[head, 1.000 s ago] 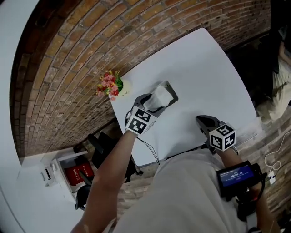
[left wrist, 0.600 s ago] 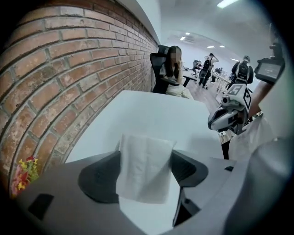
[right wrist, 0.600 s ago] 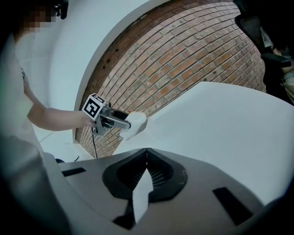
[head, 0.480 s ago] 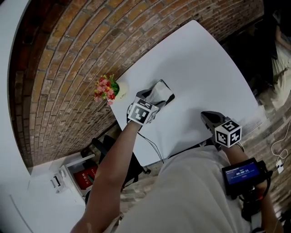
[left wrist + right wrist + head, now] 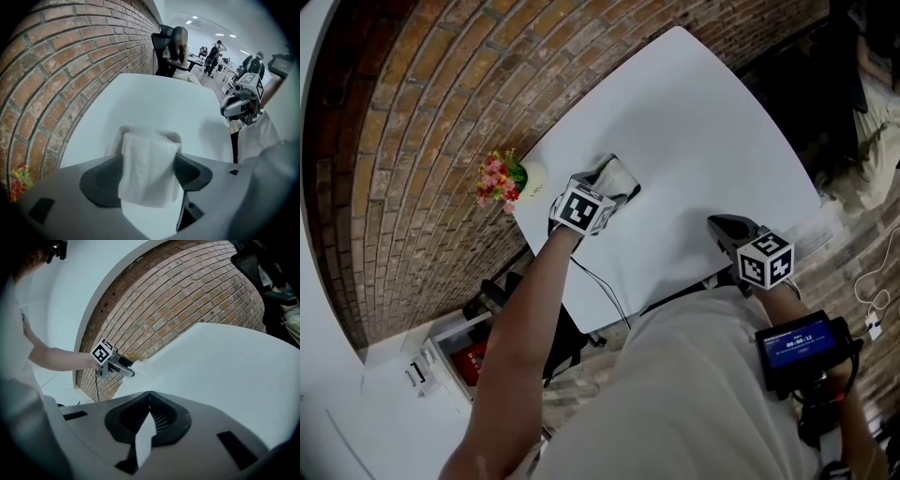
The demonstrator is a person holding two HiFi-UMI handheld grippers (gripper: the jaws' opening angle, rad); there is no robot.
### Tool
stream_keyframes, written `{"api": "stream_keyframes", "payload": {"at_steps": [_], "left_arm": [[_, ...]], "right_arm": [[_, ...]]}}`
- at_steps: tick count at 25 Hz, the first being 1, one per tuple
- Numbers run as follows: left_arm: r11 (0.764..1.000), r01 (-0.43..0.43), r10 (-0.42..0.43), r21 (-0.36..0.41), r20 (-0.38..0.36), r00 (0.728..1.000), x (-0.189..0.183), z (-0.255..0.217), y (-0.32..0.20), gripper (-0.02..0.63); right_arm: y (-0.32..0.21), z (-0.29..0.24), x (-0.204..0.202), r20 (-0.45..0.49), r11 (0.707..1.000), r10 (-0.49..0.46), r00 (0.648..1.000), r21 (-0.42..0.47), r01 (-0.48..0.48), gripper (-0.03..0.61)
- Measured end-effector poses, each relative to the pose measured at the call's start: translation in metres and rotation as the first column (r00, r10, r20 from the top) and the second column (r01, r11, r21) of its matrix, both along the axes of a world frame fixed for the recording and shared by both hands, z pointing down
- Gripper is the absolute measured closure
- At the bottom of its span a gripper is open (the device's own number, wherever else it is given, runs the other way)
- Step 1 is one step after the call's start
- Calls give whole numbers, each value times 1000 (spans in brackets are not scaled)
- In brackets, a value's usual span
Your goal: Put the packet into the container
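The white packet [image 5: 149, 171] is sitting between the two jaws of the left gripper [image 5: 607, 184]. The jaws are pressing on its two sides and standing wide apart around it. The left gripper is pointing steeply down. The packet is hanging right over the open top of the container [image 5: 176, 137], a pale little tray with round corners. The rim of the container is peeking out past the far end and the right side of the packet. I cannot tell if the packet is touching the bottom. The container is resting on the white bench [image 5: 703, 122], near its left edge and close to the brick wall [image 5: 431, 103]. Just left of it, at the corner of the bench, a small pot of pink and red flowers [image 5: 495, 178] is standing. The right gripper [image 5: 719, 225] is hanging well apart from all this, over the near right part of the bench. Its jaws are closed together with nothing between them. Far past the bench, a black chair [image 5: 161, 47] is standing against the wall
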State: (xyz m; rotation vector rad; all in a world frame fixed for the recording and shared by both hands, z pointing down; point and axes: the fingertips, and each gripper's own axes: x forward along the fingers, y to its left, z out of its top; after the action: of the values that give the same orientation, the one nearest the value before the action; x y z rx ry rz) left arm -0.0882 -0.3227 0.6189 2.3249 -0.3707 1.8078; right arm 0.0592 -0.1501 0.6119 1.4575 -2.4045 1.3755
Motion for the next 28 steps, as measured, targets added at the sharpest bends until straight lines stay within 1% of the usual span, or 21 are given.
{"api": "stream_keyframes", "payload": {"at_steps": [5,13,16,19,22,25,28], "left_arm": [[1000,13,-13,-24,18,1000,4,9,2,261],[998,37,-36,-47,22,999,-22,10,-8,259],[999,38,-38,4,42,998,-8,5,-3,258],[995,67,-69,72,26,997,6,-4,1,258],[985,101,-100,139,-15,995,4,-16,-3,258],[970,146,-137,197,-58,989,-1,-29,-2,258],[948,212,-182,236,-141,973,-5,-46,3,258]], "right_arm": [[8,2,9,0,1000,-2,1000,-7,2,571],[1,-1,-1,-5,1000,-10,1000,-9,10,571],[9,2,21,-5,1000,-18,1000,-3,18,571],[17,4,43,-8,999,-34,999,2,34,571],[16,4,45,-16,998,-57,998,7,57,571],[10,2,44,-28,996,-89,996,21,90,571],[4,-6,40,-42,991,-126,991,36,127,571]]}}
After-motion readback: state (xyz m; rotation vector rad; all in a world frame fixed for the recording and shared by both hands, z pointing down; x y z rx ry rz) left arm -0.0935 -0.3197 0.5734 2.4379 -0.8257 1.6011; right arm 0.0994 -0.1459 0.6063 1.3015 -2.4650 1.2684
